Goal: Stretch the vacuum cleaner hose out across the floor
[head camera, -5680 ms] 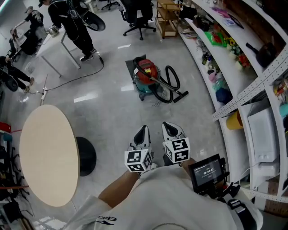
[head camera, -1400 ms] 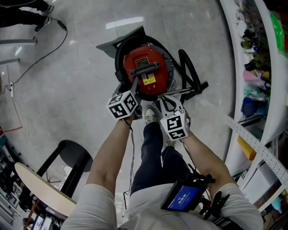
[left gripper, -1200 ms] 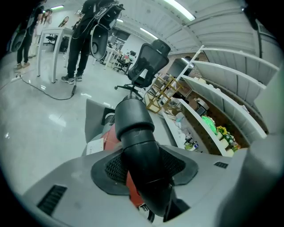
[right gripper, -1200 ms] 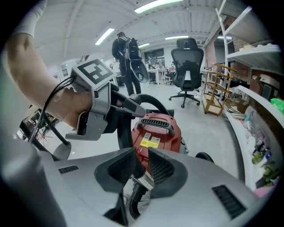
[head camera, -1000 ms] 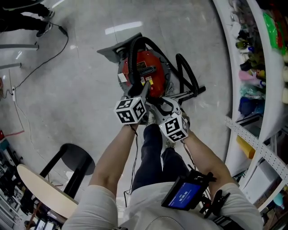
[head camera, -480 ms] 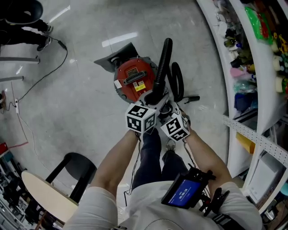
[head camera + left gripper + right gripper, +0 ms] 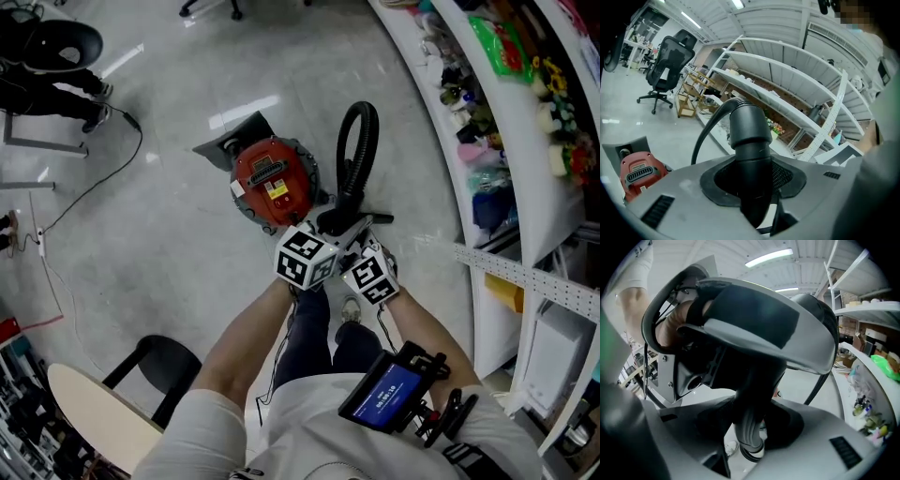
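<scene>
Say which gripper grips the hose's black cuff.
The left gripper: its jaws, just closing further, hold the black cuff; the right gripper, also closing, holds the grey tube.

The vacuum [image 7: 272,178] stands on the floor [image 7: 187,272], at 11 o'clock from the person's shoe [image 7: 350,309] and near it. The hose [image 7: 361,141] loops up just beside the vacuum at its 3 o'clock, between the vacuum and the shelves [image 7: 514,131]. The shelves run down the right side from 12 to 4 o'clock. A cable [image 7: 94,183] trails over the floor at the vacuum's 9 o'clock, ending near a person [image 7: 47,84] at 10 o'clock. A tabletop [image 7: 84,412] lies at 7 o'clock, with its base [image 7: 169,361] on the floor at its 1 o'clock. A screen [image 7: 384,394] sits at 5 o'clock, by the right forearm.
</scene>
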Available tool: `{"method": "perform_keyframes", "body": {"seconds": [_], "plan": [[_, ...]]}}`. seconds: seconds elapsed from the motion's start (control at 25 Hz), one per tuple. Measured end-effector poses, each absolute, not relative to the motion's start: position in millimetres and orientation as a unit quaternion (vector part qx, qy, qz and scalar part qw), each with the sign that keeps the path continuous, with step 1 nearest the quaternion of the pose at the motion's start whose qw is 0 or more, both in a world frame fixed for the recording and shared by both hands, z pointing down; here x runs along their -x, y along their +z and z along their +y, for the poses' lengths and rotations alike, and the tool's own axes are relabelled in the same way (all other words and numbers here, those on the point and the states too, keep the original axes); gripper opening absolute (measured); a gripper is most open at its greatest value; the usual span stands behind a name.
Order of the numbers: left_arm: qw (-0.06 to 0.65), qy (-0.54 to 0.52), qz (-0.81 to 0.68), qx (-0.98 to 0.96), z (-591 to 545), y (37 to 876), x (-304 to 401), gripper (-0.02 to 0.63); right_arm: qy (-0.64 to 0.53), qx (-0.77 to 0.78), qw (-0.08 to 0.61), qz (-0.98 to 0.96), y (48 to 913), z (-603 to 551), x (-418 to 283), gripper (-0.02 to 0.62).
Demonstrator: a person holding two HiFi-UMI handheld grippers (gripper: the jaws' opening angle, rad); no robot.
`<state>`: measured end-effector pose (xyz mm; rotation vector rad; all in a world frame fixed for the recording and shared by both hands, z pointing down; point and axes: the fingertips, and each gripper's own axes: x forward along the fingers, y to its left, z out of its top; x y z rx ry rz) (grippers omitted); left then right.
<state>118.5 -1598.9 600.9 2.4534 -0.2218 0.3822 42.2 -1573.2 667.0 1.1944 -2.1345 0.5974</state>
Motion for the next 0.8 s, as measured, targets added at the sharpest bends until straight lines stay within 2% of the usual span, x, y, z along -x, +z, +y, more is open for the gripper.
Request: {"method": "perform_keyframes", "body": {"seconds": [0.2, 0.8], "plan": [[0.298, 0.143, -0.046, -0.943, -1553, 557, -140, 0.144, 0.228, -0.464, 0.287, -0.807, 624, -1537, -56, 0.172], [0.303, 0.126, -0.034, -0.944, -1429, 458, -160, 0.144, 0.178, -0.386, 0.262, -0.866, 523, -1407, -73, 0.172]]}}
